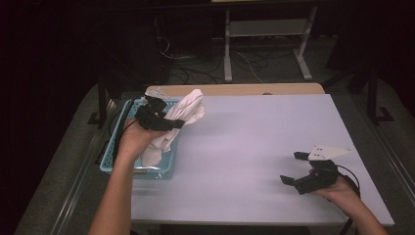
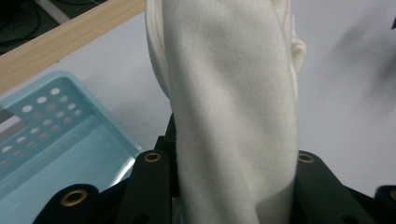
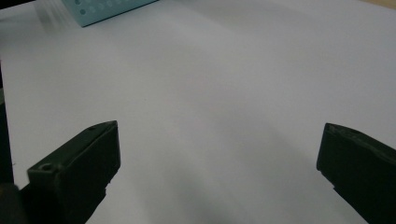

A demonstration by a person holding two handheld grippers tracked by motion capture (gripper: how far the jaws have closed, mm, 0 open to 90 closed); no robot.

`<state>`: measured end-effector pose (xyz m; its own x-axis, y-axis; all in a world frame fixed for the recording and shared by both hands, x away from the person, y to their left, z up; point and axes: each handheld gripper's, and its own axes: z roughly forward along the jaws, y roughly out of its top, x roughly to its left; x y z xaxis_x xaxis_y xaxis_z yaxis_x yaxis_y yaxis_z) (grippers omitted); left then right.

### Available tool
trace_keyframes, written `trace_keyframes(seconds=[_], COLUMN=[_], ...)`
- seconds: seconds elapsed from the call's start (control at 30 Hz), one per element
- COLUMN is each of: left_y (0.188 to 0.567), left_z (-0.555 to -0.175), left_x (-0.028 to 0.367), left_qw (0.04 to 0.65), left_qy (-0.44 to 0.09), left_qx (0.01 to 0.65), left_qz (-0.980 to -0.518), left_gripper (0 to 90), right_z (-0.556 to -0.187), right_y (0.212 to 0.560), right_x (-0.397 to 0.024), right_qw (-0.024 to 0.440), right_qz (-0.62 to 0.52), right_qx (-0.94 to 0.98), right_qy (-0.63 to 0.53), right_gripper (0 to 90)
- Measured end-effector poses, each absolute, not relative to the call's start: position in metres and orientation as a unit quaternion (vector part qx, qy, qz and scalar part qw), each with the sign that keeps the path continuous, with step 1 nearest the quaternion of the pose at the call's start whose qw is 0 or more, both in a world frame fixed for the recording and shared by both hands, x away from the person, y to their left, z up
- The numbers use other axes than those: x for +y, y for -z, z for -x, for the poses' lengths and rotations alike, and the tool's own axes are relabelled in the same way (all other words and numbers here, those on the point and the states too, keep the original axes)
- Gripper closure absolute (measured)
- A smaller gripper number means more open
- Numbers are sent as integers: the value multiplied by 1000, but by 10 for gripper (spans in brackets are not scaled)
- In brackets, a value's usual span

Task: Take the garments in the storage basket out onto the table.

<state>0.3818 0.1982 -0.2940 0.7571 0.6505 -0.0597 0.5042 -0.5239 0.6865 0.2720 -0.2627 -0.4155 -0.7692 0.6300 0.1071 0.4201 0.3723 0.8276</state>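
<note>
A white cloth [image 1: 188,111] hangs lifted above the light blue basket [image 1: 111,154] at the table's left side, its lower end trailing down into the basket. My left gripper [image 1: 173,122] is shut on the cloth; in the left gripper view the white cloth [image 2: 233,116] rises thick between the two black jaws. My right gripper [image 1: 293,169] rests low over the table at the front right, held in a hand, jaws wide apart. In the right gripper view my right gripper [image 3: 219,172] has bare white table between its jaws.
The white table [image 1: 254,147] has a wooden strip [image 1: 235,89] along its far edge. The blue basket's corner [image 3: 105,9] lies far off in the right gripper view. Metal stand legs [image 1: 227,54] and cables sit on the floor behind.
</note>
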Motion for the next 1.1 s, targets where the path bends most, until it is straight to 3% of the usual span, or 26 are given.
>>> trace_keyframes(seconds=[1.1], left_y=[299], left_z=[-387], left_x=[108], left_qw=[369], left_qy=[-60], left_qx=[275], left_qz=[-886], left_gripper=[634], right_z=[-268], right_y=[411], right_x=[-263], right_qw=[124], right_qz=[-317], right_qx=[815], right_qy=[-470], right_gripper=[0])
